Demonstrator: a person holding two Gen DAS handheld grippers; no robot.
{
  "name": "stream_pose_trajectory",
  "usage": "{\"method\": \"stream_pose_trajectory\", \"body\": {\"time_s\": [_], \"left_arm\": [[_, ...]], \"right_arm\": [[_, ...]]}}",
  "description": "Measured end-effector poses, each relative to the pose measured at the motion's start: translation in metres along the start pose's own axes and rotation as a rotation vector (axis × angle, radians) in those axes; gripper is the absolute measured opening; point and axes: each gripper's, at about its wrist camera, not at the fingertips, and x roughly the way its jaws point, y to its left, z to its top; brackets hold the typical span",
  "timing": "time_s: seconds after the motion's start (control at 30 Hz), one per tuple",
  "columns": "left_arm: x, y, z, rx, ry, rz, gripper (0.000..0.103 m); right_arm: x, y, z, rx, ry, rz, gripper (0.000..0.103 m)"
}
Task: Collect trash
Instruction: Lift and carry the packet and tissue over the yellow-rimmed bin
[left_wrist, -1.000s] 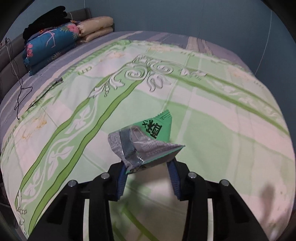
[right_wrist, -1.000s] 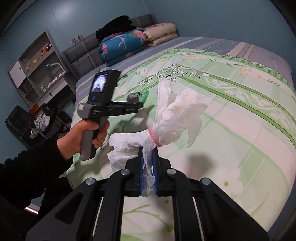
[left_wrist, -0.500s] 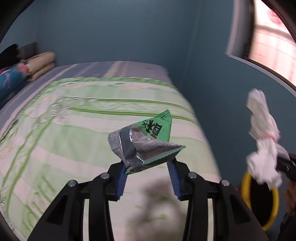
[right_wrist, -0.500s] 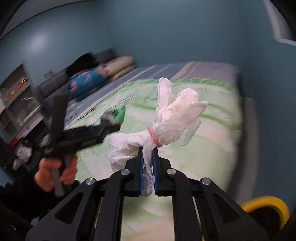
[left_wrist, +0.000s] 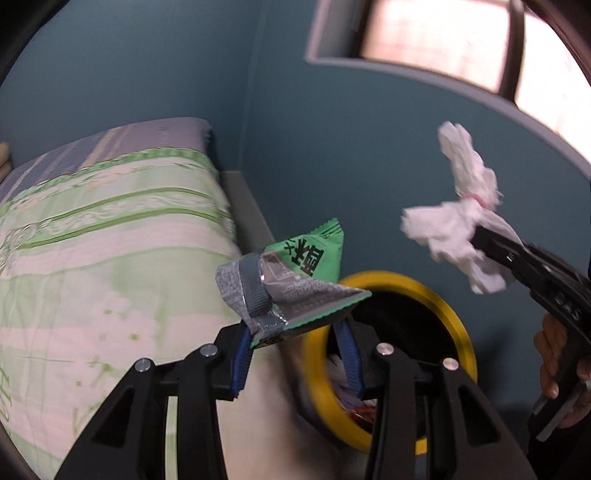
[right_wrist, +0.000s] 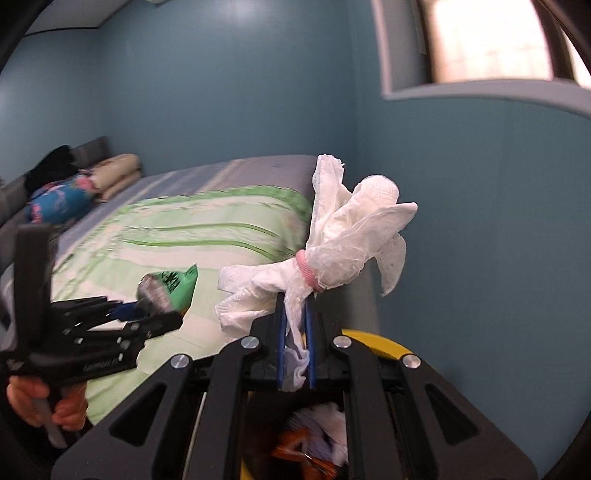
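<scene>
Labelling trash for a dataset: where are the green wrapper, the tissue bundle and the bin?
green wrapper (left_wrist: 314, 256), left wrist view, printed green face.
tissue bundle (right_wrist: 354, 236), right wrist view, upper wad.
bin (left_wrist: 460, 328), left wrist view, yellow rim.

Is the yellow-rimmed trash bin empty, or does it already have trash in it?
Not empty. Inside the trash bin, the right wrist view shows white paper and an orange wrapper below the rim. How full it is cannot be told.

The left gripper (left_wrist: 295, 354) is matte black plastic with angular triangular cut-outs, silver round screw heads and ribbed blue finger pads (left_wrist: 241, 360). The right gripper (right_wrist: 295, 350) matches it. Bare skin of the left hand (right_wrist: 35, 402) shows at eight o'clock, right hand (left_wrist: 557, 362) at four o'clock.
</scene>
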Motion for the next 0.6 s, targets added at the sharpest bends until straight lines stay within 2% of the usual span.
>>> {"method": "stream_pose_trajectory", "body": {"time_s": [0.1, 0.23, 0.6], "left_arm": [[0.016, -0.026, -0.008, 0.032, 0.049, -0.03, 0.039], [0.027, -0.047, -0.015, 0.068, 0.074, -0.031, 0.039], [0.046, -0.074, -0.027, 0.109, 0.138, -0.044, 0.04]], "right_arm": [[0.002, -0.018, -0.014, 0.032, 0.024, -0.031, 0.008], [0.004, -0.033, -0.031, 0.058, 0.059, -0.053, 0.008], [0.015, -0.055, -0.05, 0.119, 0.109, -0.067, 0.008]]}}
